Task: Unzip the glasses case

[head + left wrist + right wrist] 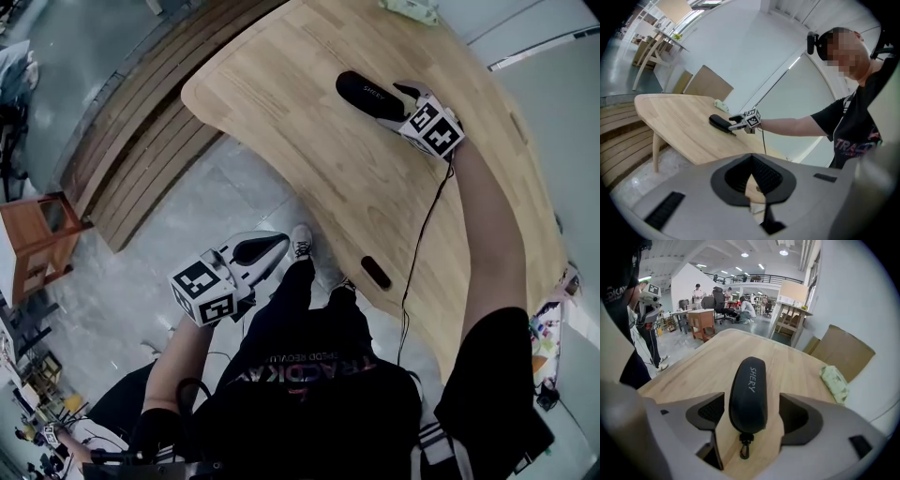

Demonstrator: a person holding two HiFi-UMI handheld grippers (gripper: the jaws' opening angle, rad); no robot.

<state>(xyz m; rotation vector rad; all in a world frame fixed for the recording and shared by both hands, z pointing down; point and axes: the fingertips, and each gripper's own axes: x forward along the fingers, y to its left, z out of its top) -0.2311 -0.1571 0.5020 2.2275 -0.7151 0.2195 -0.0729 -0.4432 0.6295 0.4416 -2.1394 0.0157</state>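
Observation:
A black zipped glasses case [367, 96] lies on the pale wooden table [309, 178], lettering up. My right gripper [394, 105] reaches over its near end. In the right gripper view the case [749, 394] lies between the open jaws of the right gripper [752, 414], with a gap on each side. The zip pull with its small clasp [744, 446] points toward the camera. My left gripper [272, 246] hangs off the table over the floor, near the person's legs, shut on nothing. The left gripper view shows its jaws [751, 176] closed together, with the case [719, 123] and right gripper [732, 123] far ahead.
A crumpled green cloth [833, 380] lies at the table's far edge, beyond the case. A black cable [422, 244] trails from the right gripper across the table, past a dark oval slot [376, 272]. A wooden stool [37, 239] and stepped planks [141, 159] stand on the floor left.

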